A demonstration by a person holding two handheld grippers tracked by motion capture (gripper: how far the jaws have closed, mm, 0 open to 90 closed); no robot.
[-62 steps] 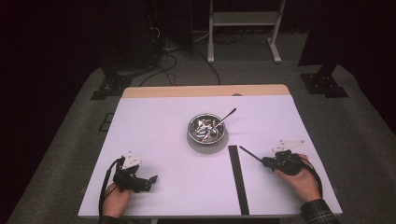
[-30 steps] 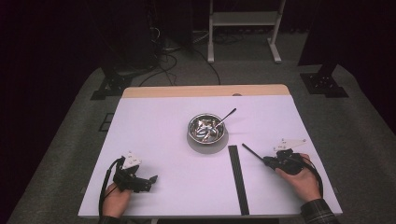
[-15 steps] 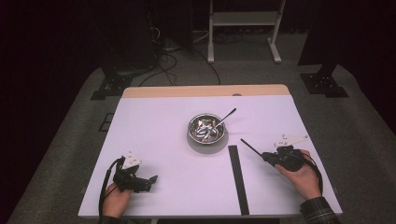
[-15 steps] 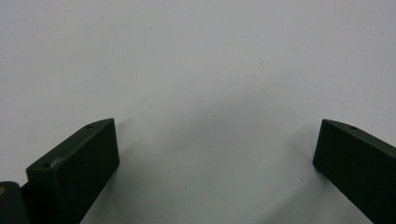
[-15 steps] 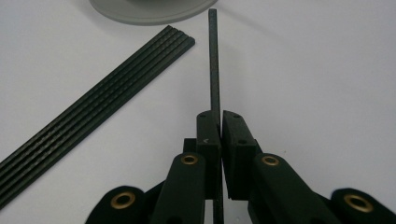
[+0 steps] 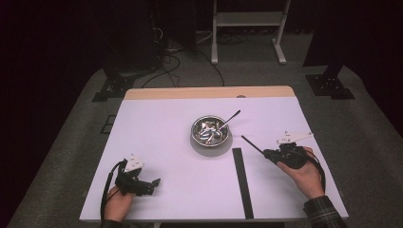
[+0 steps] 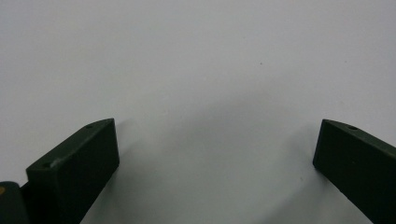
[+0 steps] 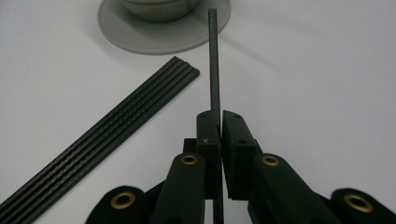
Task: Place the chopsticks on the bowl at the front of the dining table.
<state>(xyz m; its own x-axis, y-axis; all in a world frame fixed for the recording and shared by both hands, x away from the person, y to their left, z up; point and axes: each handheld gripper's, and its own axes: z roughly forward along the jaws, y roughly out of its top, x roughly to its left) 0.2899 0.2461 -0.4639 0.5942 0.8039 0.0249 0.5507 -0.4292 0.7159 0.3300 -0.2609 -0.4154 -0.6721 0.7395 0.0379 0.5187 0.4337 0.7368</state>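
Right claw (image 8: pixel 219 122) lifted slightly, clenched on thin black rod (image 8: pixel 213 60); left claw (image 7: pixel 215 154) released.

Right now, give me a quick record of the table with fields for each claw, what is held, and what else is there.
right claw: shut on a thin black rod, rod tip pointing toward the bowl
left claw: open, nothing between the jaws, over bare table
bowl: metal, mid-table, a spoon leaning out
black rods: laid side by side in a strip on the table
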